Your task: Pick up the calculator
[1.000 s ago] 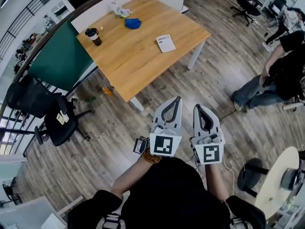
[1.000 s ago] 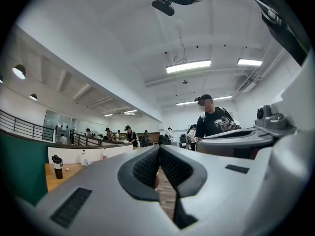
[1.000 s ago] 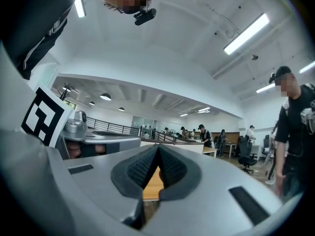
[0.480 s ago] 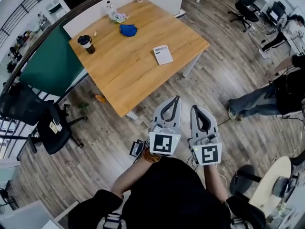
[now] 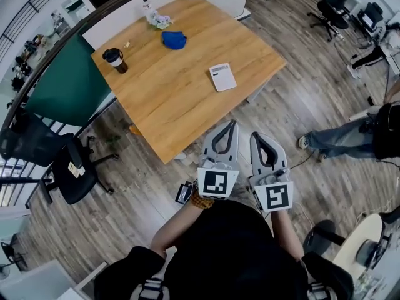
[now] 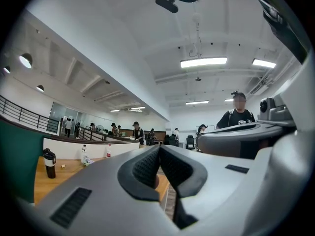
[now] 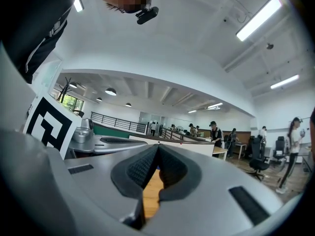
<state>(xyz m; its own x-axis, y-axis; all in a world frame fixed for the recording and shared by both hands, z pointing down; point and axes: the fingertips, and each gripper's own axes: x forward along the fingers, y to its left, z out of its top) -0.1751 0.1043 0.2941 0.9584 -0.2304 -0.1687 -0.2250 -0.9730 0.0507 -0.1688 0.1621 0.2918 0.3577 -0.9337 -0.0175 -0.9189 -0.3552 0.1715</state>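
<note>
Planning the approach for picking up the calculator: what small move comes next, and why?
Probably advance to the table, opening the right hand-held gripper: both it and the left hand-held gripper are shut, empty, and short of the calculator lying flat on the table.

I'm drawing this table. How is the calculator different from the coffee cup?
The calculator is white and flat; the coffee cup is dark and tall. The calculator lies down near the right edge; the coffee cup stands upright near the left corner. Both sit on the wooden table.
</note>
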